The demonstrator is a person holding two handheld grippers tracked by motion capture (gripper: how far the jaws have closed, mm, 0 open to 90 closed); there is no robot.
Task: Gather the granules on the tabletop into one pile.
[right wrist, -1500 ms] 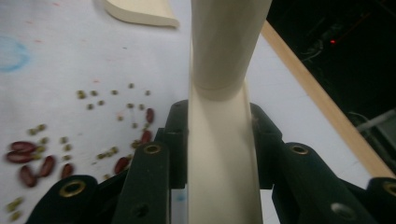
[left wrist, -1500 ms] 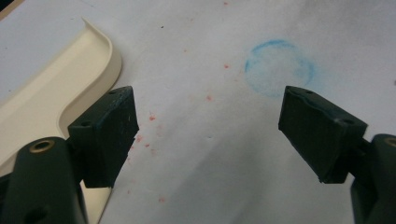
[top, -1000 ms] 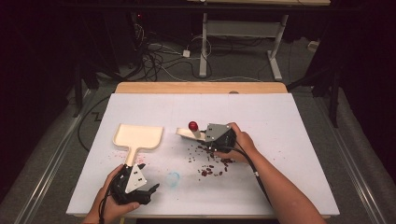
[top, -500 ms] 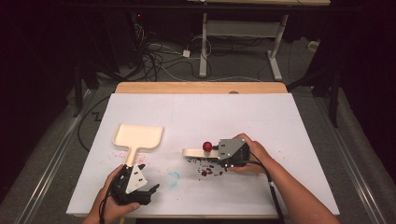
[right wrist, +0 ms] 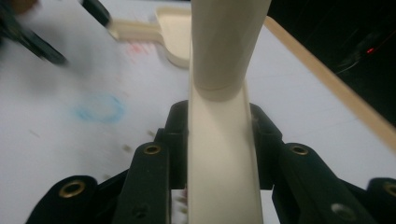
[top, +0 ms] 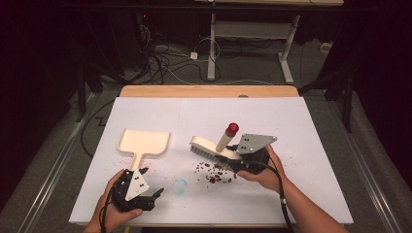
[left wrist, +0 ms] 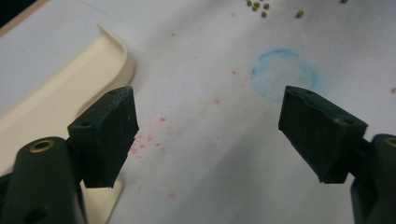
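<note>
A cream brush (top: 212,147) with a red-tipped handle (top: 232,128) is held tilted just above the white board by my right gripper (top: 241,159), which is shut on its back. In the right gripper view the brush (right wrist: 224,46) runs up between the two jaws of the right gripper (right wrist: 218,135). Several dark red crumbs (top: 214,173) lie scattered under and in front of the brush. A cream dustpan (top: 143,141) lies flat to the left, handle toward me. My left gripper (top: 147,198) rests open near the front edge, beside that handle (left wrist: 56,93), nothing between its jaws (left wrist: 210,130).
A blue ring mark (top: 180,186) is drawn on the white board (top: 301,121) between the grippers; it is also in the left gripper view (left wrist: 282,74). A wooden table edge (top: 209,91) runs behind the board. Cables and desk legs (top: 212,43) lie beyond.
My right gripper has carried the brush to the right and a little up, over the crumbs. The left gripper and the dustpan have stayed put.
</note>
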